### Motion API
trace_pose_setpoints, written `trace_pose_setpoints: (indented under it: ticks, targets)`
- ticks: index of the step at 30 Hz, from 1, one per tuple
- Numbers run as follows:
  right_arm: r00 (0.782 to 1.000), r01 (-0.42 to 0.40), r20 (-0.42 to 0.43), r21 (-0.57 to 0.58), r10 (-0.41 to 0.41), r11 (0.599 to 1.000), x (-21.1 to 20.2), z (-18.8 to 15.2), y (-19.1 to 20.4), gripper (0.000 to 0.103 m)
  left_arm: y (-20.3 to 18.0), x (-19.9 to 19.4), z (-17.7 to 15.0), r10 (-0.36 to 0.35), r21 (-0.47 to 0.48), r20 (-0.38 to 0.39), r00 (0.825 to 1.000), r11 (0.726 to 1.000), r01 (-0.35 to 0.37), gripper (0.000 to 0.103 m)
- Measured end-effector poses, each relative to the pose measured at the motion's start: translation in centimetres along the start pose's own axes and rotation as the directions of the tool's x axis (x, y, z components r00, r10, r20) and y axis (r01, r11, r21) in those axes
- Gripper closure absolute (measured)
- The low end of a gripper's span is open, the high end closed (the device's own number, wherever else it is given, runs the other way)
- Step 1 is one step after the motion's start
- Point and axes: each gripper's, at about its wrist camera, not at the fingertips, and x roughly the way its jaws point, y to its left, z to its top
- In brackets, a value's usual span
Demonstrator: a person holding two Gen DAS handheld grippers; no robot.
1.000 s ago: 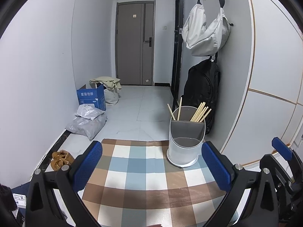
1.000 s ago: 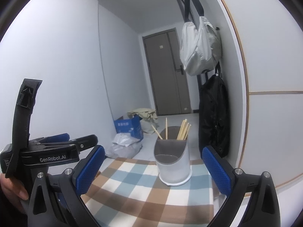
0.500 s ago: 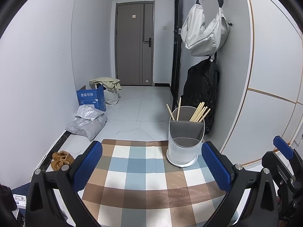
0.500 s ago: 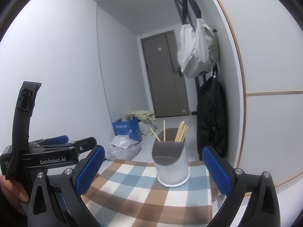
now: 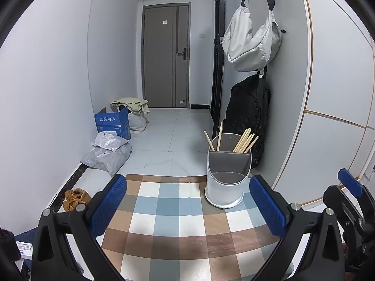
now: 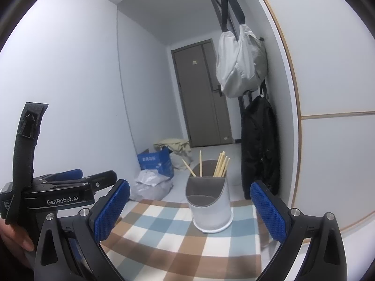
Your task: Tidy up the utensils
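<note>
You have one white utensil holder (image 5: pixel 226 182) standing upright at the far right of the checked cloth (image 5: pixel 178 215), its inside split into a low front section and two rear ones. I count about seven wooden chopsticks (image 5: pixel 245 140): two in the rear left compartment, roughly five bunched in the rear right; the bunch overlaps, so that count is loose. Your left gripper (image 5: pixel 187 208) hangs level over the cloth, fingers spread wide with nothing between them. Your right gripper (image 6: pixel 189 213) sits lower and tilted upward, also spread wide and holding nothing, the holder framed between its blue pads (image 6: pixel 267 210). Your hand (image 6: pixel 14 238) wraps the left gripper's handle.
</note>
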Motion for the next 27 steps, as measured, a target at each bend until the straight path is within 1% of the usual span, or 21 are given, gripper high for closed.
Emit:
trace_pose_setpoints:
  ticks: [27]
  targets:
    - [1.000,0.015,0.001,0.005,-0.015,1.000,-0.28,-0.02,0.03,0.000,-0.22,0.01,0.02,0.012,-0.002,0.003,1.000,1.000,-0.012,0.001]
